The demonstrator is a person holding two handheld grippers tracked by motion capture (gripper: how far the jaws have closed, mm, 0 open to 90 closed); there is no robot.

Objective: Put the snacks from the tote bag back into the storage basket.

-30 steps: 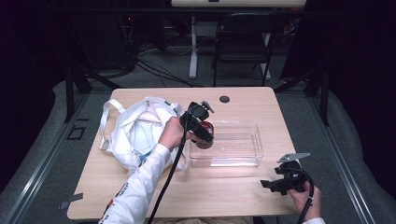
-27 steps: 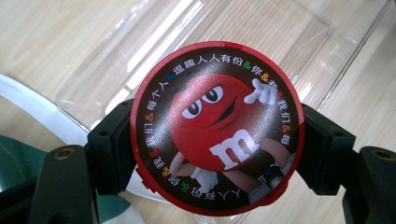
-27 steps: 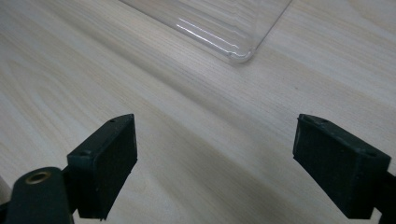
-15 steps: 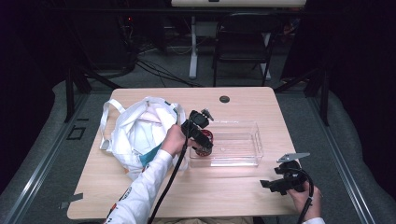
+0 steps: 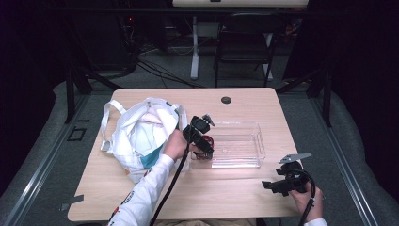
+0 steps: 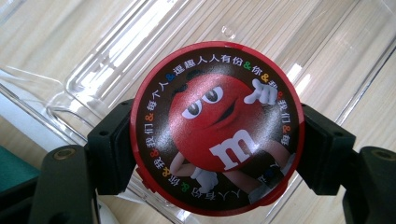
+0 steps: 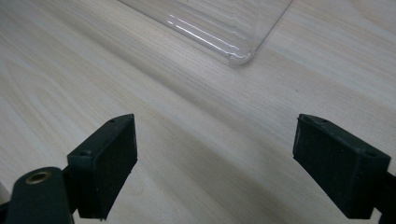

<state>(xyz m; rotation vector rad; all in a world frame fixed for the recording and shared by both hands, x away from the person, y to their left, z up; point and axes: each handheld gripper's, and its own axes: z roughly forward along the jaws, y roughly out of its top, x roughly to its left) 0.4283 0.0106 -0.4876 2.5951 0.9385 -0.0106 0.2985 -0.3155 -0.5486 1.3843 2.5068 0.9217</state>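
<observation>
Your light wooden table (image 5: 235,197) carries a crumpled white cloth tote bag (image 5: 139,134) just left of the clear rectangular plastic tray (image 5: 244,148). Your left gripper (image 5: 201,141) hangs over the tray's left end, jaws clamped on a round red candy tin with a cartoon lid (image 6: 217,128). Your right gripper (image 5: 281,184) sits near the tray's front right corner, jaws spread wide and empty.
</observation>
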